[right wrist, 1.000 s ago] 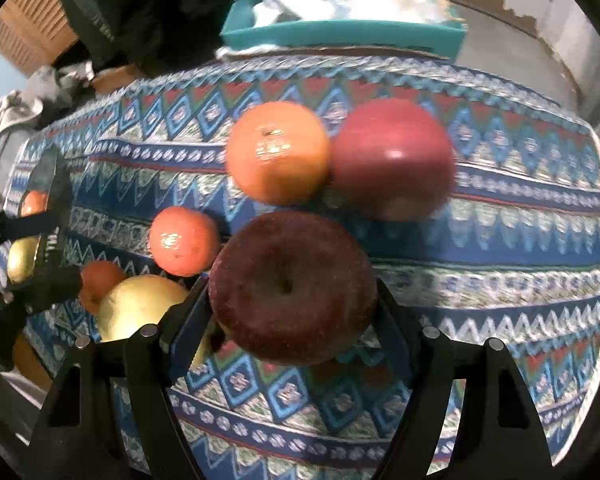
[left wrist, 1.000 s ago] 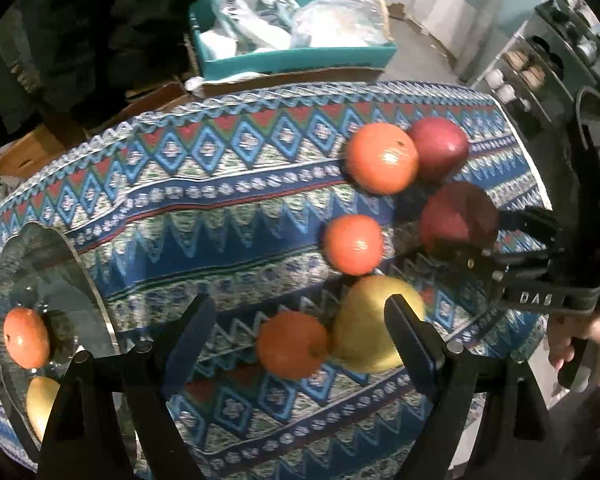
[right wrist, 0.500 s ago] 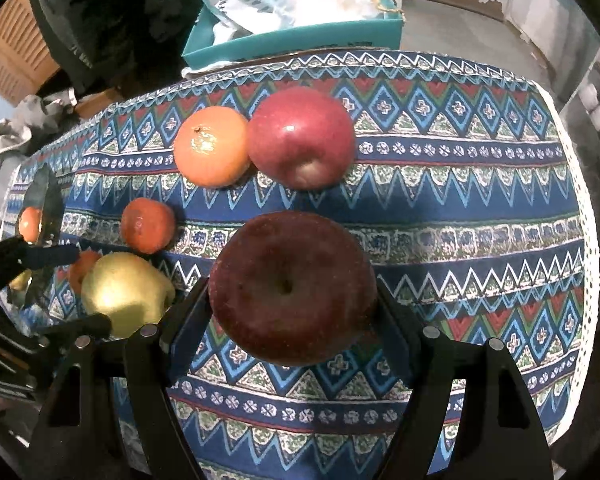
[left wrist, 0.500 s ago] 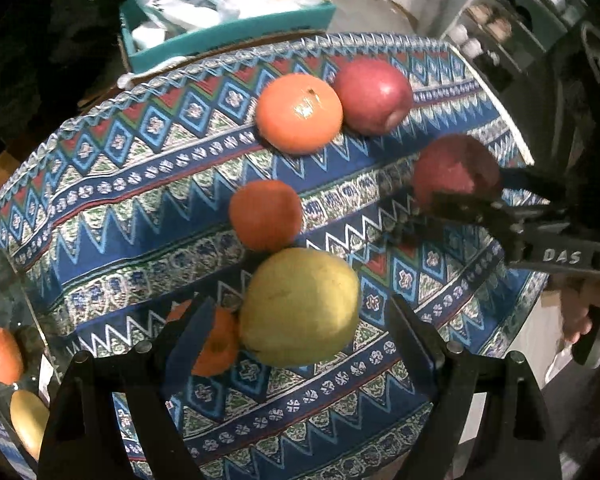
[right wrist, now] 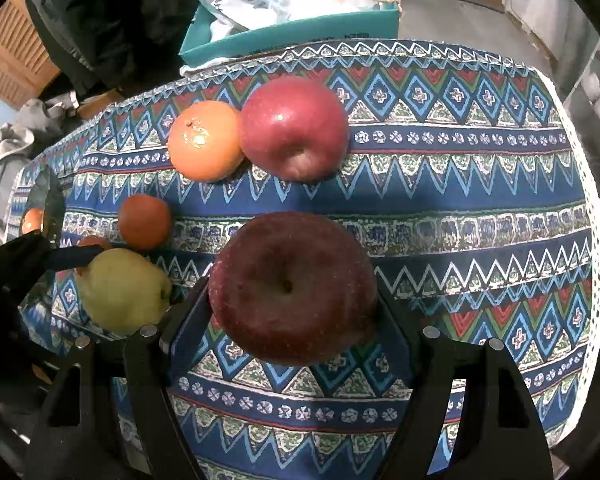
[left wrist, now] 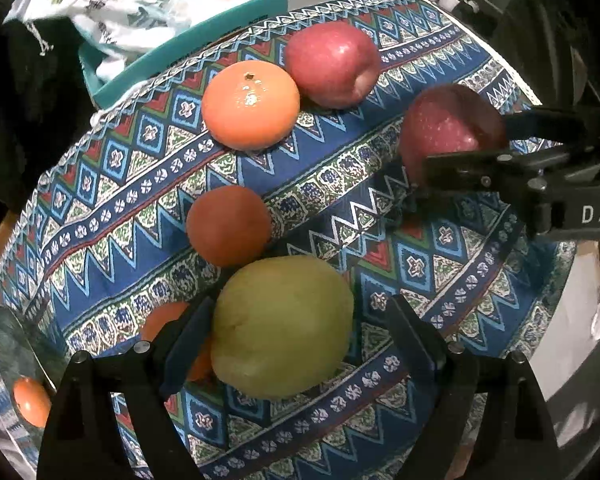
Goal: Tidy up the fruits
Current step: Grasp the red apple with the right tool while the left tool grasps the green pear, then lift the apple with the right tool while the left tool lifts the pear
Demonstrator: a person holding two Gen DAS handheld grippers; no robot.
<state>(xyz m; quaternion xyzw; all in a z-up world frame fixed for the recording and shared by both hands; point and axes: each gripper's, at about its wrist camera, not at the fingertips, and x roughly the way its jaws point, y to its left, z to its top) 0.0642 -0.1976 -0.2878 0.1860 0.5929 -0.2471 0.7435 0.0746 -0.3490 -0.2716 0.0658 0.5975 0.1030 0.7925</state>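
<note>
My right gripper is shut on a dark red apple and holds it above the patterned tablecloth; the apple also shows in the left wrist view. My left gripper is open around a yellow-green pear, its left finger touching the pear, the right finger apart from it. A small orange lies partly hidden behind the left finger. Another small orange, a big orange and a red apple lie further back.
A glass plate at the lower left holds a small orange. A teal box with plastic bags stands beyond the table's far edge. The table's edge runs close on the right.
My left gripper has moved forward to the pear, which now sits between its fingers. My right gripper has lifted the dark red apple up and back from the other fruit.
</note>
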